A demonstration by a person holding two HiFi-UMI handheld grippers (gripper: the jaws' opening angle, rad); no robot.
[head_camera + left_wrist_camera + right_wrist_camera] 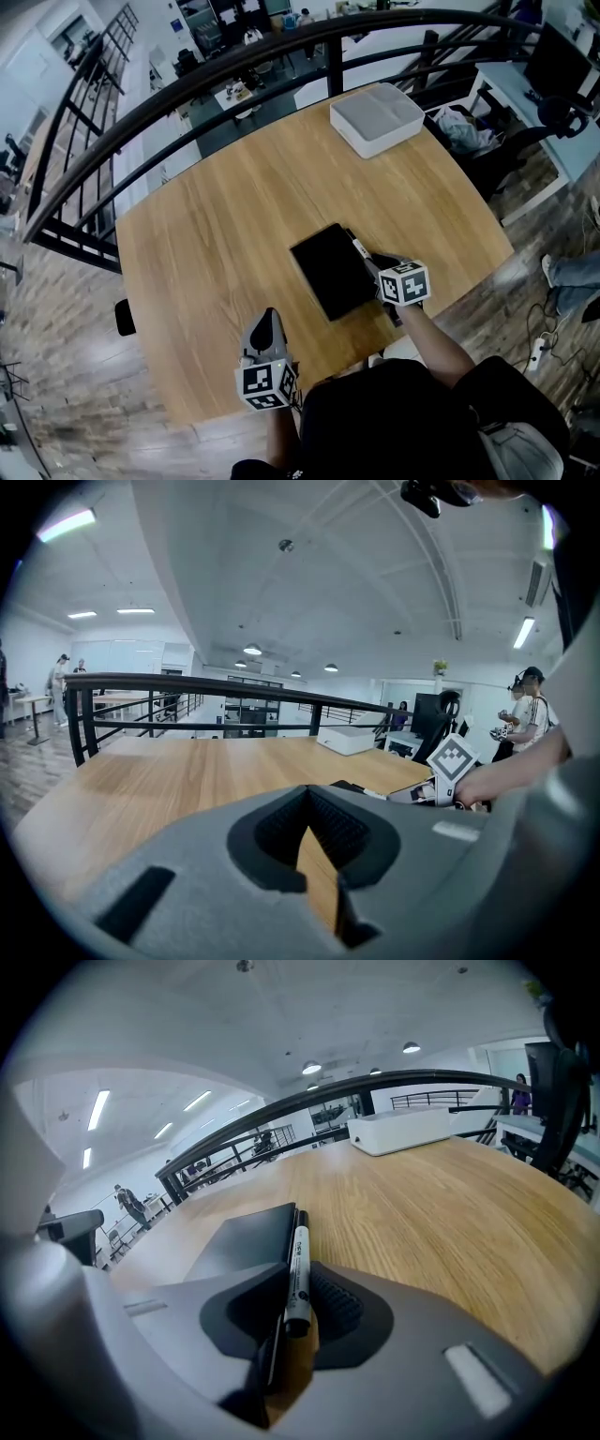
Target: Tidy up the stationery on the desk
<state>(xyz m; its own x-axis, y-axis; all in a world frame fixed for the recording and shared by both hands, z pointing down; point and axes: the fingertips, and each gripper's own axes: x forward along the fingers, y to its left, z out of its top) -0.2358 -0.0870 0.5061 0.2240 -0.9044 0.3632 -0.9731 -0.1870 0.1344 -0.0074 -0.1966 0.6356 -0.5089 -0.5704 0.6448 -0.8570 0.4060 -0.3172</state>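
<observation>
Wood-grain desk (pixel 216 234) carried a black notebook (pixel 330 270) near its middle and a white lidded box (pixel 377 118) at its far edge, well apart from the notebook, with a black railing (pixel 281 70) curving beyond. The right gripper (pixel 367 261) sat at the notebook's near right corner, its jaws partly apart and closed on a black-and-white marker pen (pixel 300 1274). The pen's rear end was pinched between the pads and its capped tip pointed away along the notebook's right edge, just beside the cover. The left gripper (pixel 267 323) was over bare wood at the near left, well apart from the notebook, its jaws pressed together with nothing between them, only the desk showing past the tips
</observation>
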